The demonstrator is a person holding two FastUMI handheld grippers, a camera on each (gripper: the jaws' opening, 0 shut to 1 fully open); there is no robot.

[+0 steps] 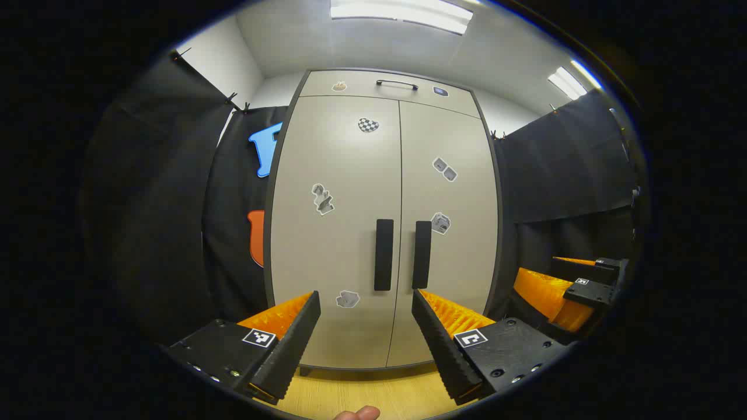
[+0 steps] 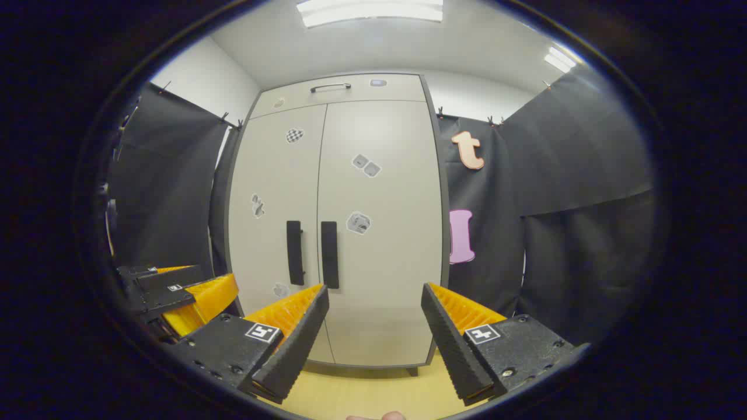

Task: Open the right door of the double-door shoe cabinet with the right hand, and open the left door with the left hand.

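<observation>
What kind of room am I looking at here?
Probably a recording booth, not a home: black cloth walls pinned around a lone shoe cabinet stuck with marker stickers, ceiling strip lights and a pale wood floor.

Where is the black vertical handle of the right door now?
In the right gripper view, the black vertical right-door handle sits left of centre, beside the left-door handle.

Upright beige shoe cabinet (image 1: 350, 245), both doors shut, dark vertical handles (image 1: 383, 255).
</observation>
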